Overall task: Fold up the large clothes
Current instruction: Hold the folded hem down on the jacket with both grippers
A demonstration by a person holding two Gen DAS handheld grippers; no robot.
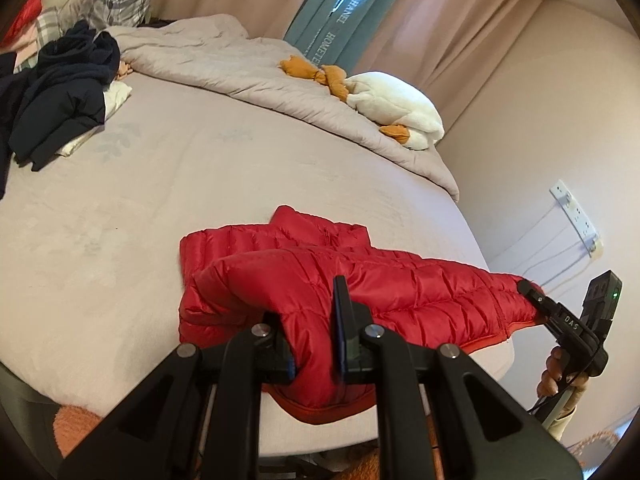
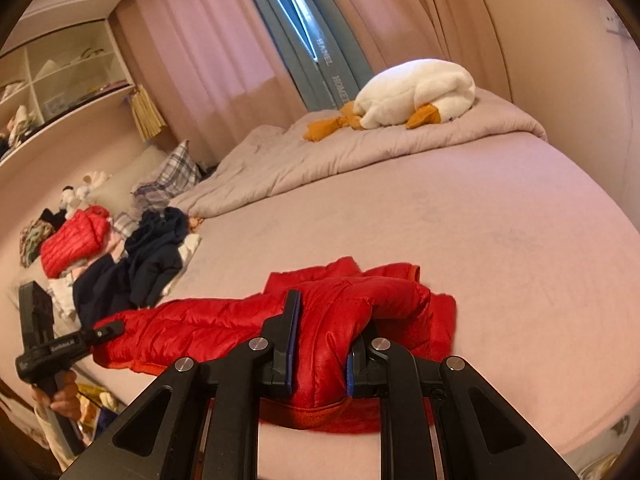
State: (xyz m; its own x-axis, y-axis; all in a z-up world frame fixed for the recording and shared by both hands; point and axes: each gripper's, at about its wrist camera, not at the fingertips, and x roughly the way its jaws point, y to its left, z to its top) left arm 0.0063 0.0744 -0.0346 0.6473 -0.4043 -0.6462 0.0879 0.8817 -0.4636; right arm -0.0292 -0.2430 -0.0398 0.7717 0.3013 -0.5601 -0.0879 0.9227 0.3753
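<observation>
A red puffer jacket [image 1: 400, 280] lies folded along the near edge of the bed [image 1: 200, 184], its hem hanging slightly over the edge. My left gripper [image 1: 312, 312] is shut on one end of the hem, and fabric bulges between its fingers. At the far right of the left wrist view my right gripper [image 1: 532, 292] pinches the other end. In the right wrist view the jacket [image 2: 208, 324] stretches leftward from my right gripper [image 2: 328, 320], which is shut on a thick fold. My left gripper [image 2: 116, 326] clamps the far end, with a hand below it.
A dark navy clothes pile [image 2: 152, 264] and another folded red jacket [image 2: 76, 240] lie toward the pillows. A white plush goose [image 1: 392, 104] rests on a bunched grey quilt [image 1: 224, 56] at the far side. A power strip [image 1: 576, 216] hangs on the wall.
</observation>
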